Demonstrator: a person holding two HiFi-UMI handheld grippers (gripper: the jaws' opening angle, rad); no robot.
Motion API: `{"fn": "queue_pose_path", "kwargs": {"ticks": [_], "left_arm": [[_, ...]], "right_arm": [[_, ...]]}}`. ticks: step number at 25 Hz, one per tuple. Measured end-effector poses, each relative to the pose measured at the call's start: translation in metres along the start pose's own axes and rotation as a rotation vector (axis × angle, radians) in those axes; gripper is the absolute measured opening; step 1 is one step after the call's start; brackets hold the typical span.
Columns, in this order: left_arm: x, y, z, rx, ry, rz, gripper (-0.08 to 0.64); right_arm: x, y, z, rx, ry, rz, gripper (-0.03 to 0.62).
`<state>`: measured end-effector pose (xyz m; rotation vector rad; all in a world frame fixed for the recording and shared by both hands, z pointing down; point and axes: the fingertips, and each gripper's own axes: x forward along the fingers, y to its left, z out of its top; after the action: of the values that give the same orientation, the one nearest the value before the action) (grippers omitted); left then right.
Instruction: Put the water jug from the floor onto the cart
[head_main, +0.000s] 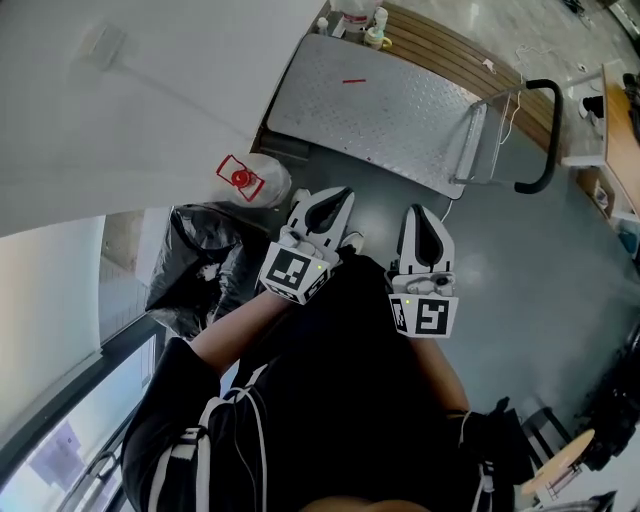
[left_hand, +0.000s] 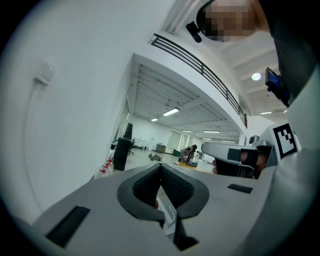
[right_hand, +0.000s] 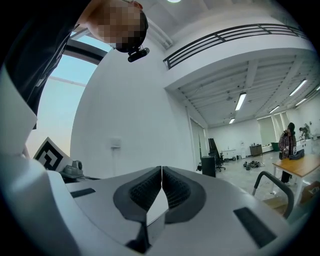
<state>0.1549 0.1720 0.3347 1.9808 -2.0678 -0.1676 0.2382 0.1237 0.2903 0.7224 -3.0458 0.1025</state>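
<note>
Water jug on floor in head view, gripper views — jaws together

Probably open lab hall: mezzanine railing, strip lights, workbench.

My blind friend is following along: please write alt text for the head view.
From above, a person in black holds shut left tongs and right tongs over a floor. A red-topped water jug stands just left of them beside a black bag; a metal cart stands beyond.
</note>
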Motion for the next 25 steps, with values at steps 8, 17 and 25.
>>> {"fn": "queue_pose_path", "kwargs": {"ticks": [8,17,25], "left_arm": [[-0.016,0.079,0.011,0.003,0.020,0.043,0.018],[-0.036,0.181,-0.016,0.047,0.174,0.040,0.018],[-0.054,0.260,-0.052,0.043,0.260,0.111,0.018]], "right_arm": [[0.070,0.041,0.005,-0.007,0.023,0.028,0.018],[0.140,0.093,0.013,-0.049,0.028,0.076,0.018],[0.169,0.095,-0.001,-0.063,0.062,0.001,0.018]]}}
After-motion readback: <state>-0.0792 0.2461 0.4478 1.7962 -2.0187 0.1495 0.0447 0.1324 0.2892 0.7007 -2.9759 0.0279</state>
